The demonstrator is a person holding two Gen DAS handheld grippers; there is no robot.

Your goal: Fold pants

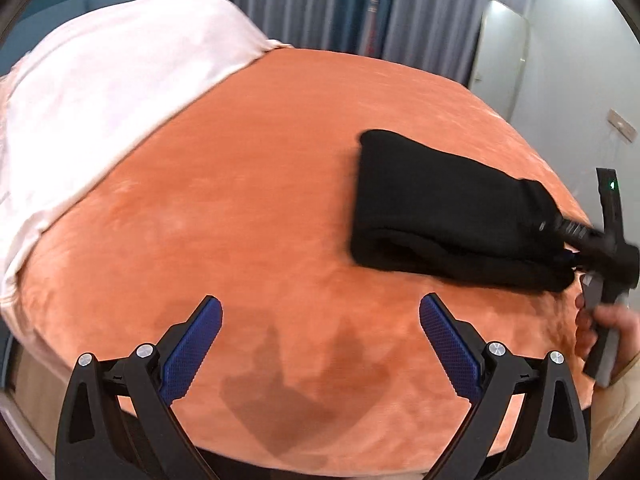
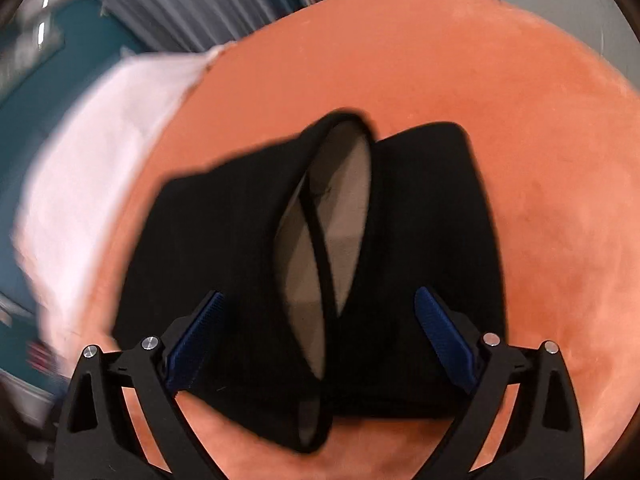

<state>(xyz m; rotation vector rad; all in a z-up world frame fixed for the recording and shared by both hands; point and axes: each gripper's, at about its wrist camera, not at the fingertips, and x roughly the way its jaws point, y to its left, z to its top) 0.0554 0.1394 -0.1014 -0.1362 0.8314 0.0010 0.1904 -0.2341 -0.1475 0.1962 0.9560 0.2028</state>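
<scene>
The black pants (image 1: 432, 204) lie folded in a thick bundle on the orange bed cover (image 1: 260, 200), right of centre in the left wrist view. My left gripper (image 1: 320, 304) hangs open over bare cover, well to the left of the bundle, with nothing between its fingers. At the bundle's right end my right gripper (image 1: 568, 240) reaches in, held by a hand (image 1: 612, 320). In the right wrist view the pants (image 2: 224, 240) fill the middle, the waistband gaping over a grey lining (image 2: 340, 200). My right gripper (image 2: 320, 294) stands open above them, its blue pads clear of the cloth.
A white sheet (image 1: 100, 100) covers the bed's far left part. Grey-blue curtains (image 1: 320, 0) hang behind the bed, and a pale wall with a door (image 1: 500, 60) stands at the right. The bed's near edge runs just below my left fingers.
</scene>
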